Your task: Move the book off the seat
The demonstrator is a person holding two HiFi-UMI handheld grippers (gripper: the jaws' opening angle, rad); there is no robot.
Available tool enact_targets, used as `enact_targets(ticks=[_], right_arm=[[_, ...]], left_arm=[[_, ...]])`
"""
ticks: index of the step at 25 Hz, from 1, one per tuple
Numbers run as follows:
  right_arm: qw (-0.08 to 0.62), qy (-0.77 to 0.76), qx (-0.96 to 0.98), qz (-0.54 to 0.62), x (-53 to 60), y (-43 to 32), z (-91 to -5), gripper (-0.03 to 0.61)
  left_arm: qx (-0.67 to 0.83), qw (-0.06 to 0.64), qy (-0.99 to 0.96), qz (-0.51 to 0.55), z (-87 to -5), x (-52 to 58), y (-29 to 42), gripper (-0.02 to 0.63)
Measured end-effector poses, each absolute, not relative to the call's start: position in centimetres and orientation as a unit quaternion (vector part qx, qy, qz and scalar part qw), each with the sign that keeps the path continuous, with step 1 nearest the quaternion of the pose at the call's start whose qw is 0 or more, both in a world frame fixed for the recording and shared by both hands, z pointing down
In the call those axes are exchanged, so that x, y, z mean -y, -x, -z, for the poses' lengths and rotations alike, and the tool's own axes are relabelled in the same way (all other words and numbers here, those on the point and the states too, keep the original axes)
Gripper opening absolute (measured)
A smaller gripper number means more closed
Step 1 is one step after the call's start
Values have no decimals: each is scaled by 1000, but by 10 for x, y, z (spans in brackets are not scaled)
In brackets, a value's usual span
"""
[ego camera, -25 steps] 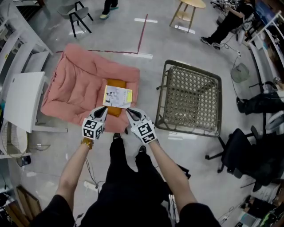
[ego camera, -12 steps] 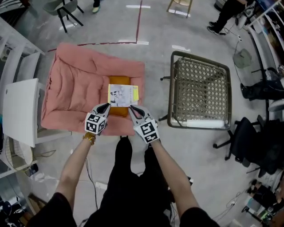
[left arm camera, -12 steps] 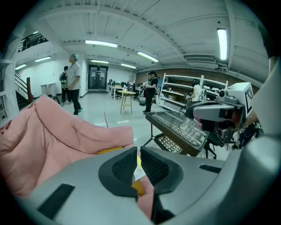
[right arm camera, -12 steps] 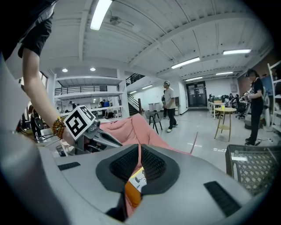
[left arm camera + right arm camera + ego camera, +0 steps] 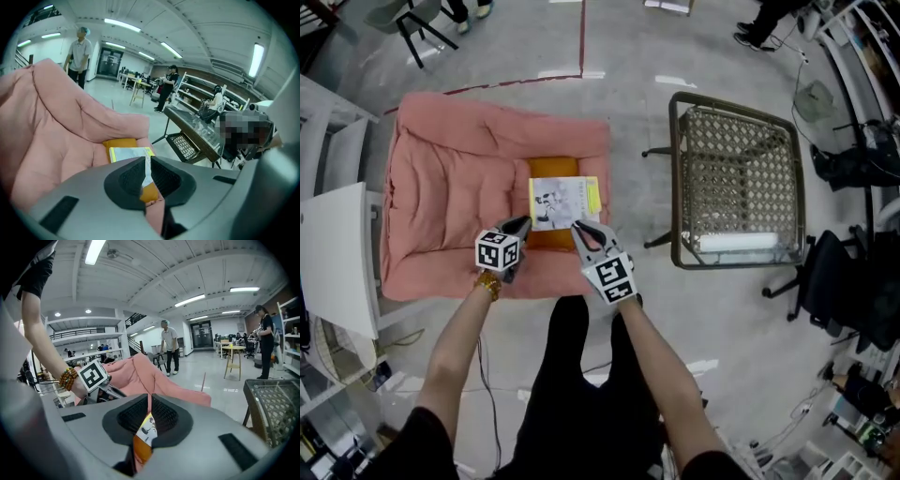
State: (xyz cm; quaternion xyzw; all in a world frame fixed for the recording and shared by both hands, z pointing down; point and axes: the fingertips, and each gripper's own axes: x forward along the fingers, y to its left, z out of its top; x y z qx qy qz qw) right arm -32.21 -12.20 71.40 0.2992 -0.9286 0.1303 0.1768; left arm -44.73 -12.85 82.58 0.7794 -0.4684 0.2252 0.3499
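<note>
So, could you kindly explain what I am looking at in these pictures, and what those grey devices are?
No robot here: someone carries two grey hand-held two-jaw tools, the left gripper and the right gripper. The top-down picture comes from a head camera. The other two come from cameras riding on each gripper, looking along its jaws. A white-and-yellow book lies on a flat orange cushion in a padded pink seat. Both pairs of jaws are shut, holding nothing.

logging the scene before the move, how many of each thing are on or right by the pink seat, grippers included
book: 1
orange cushion: 1
pink seat: 1
woven table: 1
hand-held gripper: 2 (left hand-held gripper, right hand-held gripper)
total: 6
</note>
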Motion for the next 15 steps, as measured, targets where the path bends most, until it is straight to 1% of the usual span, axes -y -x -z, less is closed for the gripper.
enact_targets(ticks=[1,3,4,9,15], right_arm=[[179,-301,927,-132,123,323,-718,15],[185,-303,925,-135,125,326,-727,15],[188,-304,924,-136,125,328,-731,15],[195,-305,922,-137,129,334,-746,15],[206,-306,920,-132,136,340,-765,15]], left_arm=[[459,364,-779,-223,-834,131,449,25],[441,391,-778,-219,-851,137,453,95],[436,401,-776,-218,-860,140,456,110],[427,423,-769,-219,-900,165,475,138],[418,464,-749,-222,-953,182,490,186]])
